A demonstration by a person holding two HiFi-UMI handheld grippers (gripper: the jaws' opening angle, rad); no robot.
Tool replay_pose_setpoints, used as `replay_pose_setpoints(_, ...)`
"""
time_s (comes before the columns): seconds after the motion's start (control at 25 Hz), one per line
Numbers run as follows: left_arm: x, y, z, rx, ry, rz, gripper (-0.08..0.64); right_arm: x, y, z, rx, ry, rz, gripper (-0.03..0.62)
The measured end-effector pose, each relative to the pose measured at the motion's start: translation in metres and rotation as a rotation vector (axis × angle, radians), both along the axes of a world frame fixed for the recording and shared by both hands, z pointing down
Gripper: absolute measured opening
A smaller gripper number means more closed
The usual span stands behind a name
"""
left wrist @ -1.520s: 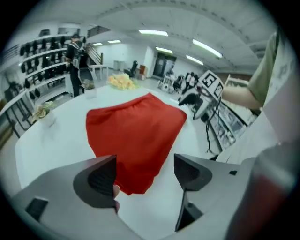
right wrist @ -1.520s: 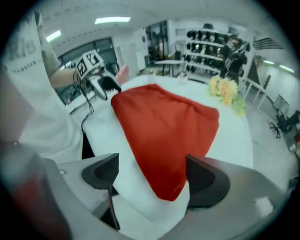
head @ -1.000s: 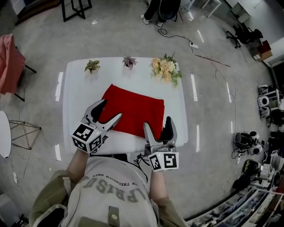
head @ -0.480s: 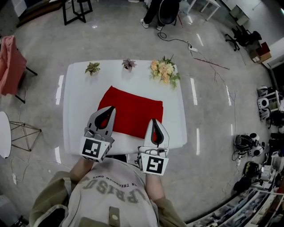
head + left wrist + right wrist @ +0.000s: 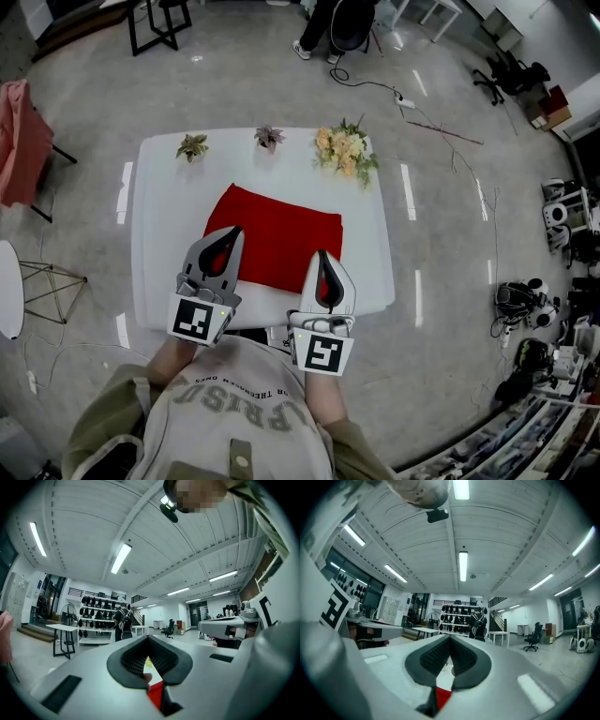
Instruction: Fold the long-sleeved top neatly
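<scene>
Long-sleeved top [image 5: 281,234], red, lay as a flat folded rectangle mid-bench [image 5: 159,234], slightly skewed to the white bench edges. Left tongs [image 5: 230,234] and right tongs [image 5: 322,258] were both closed tip to tip with nothing clamped. Each pointed away from the person, the left over the top's near-left corner and the right over its near-right. In the left gripper view the pads [image 5: 161,660] met, with only a sliver of red behind the gap; the right gripper view's pads [image 5: 464,660] looked the same. Two small plants [image 5: 192,146] [image 5: 269,137] and a flower bunch [image 5: 345,150] stood along the far bench edge, apart from the top.
</scene>
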State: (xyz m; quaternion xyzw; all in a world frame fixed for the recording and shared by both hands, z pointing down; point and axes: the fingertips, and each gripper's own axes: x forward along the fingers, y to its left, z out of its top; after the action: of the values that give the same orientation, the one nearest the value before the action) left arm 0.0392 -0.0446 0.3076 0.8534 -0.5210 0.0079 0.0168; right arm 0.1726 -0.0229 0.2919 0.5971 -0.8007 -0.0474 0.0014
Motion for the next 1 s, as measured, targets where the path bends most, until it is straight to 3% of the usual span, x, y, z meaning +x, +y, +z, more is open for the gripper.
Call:
replay_pose_setpoints(0.12,-0.002,-0.001,0.001,0.007,-0.005,-0.001,0.012,-0.001,-0.003,-0.009,0.022,-0.05,0.018,0.002)
replay_pose_setpoints(1.0,-0.005,-0.007,-0.012,0.042,0.048,0.005,0.012,-0.014,-0.008,-0.018,0.048,0.013,0.04,0.0)
